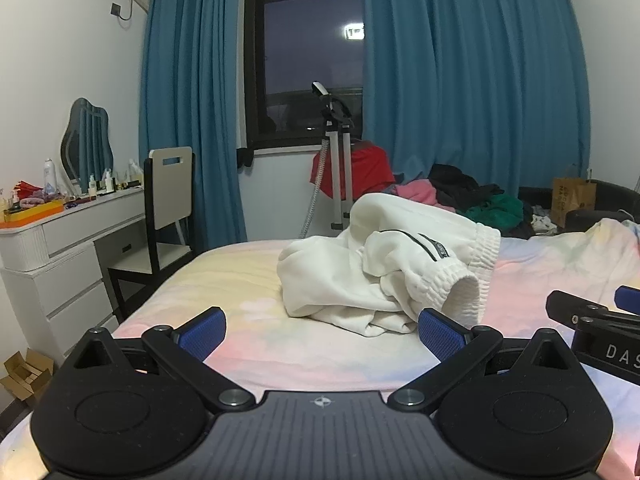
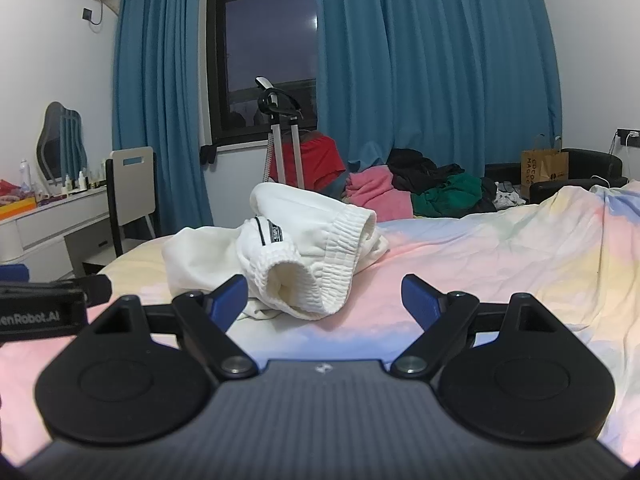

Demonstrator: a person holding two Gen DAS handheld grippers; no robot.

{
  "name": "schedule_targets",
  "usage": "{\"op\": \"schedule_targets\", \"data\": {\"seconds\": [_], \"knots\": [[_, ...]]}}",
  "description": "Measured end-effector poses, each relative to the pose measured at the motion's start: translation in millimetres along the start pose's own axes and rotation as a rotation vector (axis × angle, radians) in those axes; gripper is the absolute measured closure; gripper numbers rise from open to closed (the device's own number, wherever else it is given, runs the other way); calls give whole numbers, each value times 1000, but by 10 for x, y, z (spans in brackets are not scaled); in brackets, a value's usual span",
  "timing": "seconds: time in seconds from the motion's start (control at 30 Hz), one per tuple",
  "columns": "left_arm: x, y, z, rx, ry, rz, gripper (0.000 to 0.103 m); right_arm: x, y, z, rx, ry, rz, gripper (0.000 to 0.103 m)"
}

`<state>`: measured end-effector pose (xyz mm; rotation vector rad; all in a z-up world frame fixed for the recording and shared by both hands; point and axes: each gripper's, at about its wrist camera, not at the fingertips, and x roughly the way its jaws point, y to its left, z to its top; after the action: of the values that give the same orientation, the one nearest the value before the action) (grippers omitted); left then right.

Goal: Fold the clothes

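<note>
A crumpled white sweatshirt (image 1: 380, 264) with ribbed cuffs and a black label lies on the pastel bedspread (image 1: 248, 280); it also shows in the right wrist view (image 2: 288, 252). My left gripper (image 1: 320, 334) is open and empty, low over the bed just in front of the sweatshirt. My right gripper (image 2: 324, 300) is open and empty, with a cuff of the sweatshirt just beyond its left finger. The right gripper shows at the right edge of the left wrist view (image 1: 592, 320); the left gripper shows at the left edge of the right wrist view (image 2: 44, 300).
A heap of pink, black and green clothes (image 2: 424, 188) lies at the bed's far side. A garment steamer stand (image 1: 336, 152) and red cloth stand by the window. A white dresser (image 1: 60, 252) and chair (image 1: 168, 200) are left. A paper bag (image 2: 544, 168) sits far right.
</note>
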<state>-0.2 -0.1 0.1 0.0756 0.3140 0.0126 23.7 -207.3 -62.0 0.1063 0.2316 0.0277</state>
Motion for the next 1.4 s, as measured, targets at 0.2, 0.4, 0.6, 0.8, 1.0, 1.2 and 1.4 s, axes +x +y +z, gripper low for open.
{"op": "schedule_targets", "data": {"seconds": [0.2, 0.4, 0.6, 0.8, 1.0, 1.2, 1.4], "knots": [[-72, 55, -22, -19, -9, -6, 0, 12, -39, 32, -16, -3, -11, 18], [-15, 24, 1, -5, 18, -5, 0, -4, 54, -52, -5, -13, -9, 18], [-12, 4, 7, 11, 2, -2, 0, 38, 13, -41, -7, -5, -3, 18], [-21, 2, -5, 8, -1, -8, 0, 34, 21, -12, -7, 1, -1, 18], [-17, -9, -19, 10, 6, -9, 0, 31, 15, -5, -9, 4, 1, 18], [-20, 16, -16, -4, -1, 2, 0, 37, -22, -1, 18, 1, 2, 18], [-22, 73, -12, -35, -7, -3, 0, 22, -167, 30, 101, -6, -7, 18]]}}
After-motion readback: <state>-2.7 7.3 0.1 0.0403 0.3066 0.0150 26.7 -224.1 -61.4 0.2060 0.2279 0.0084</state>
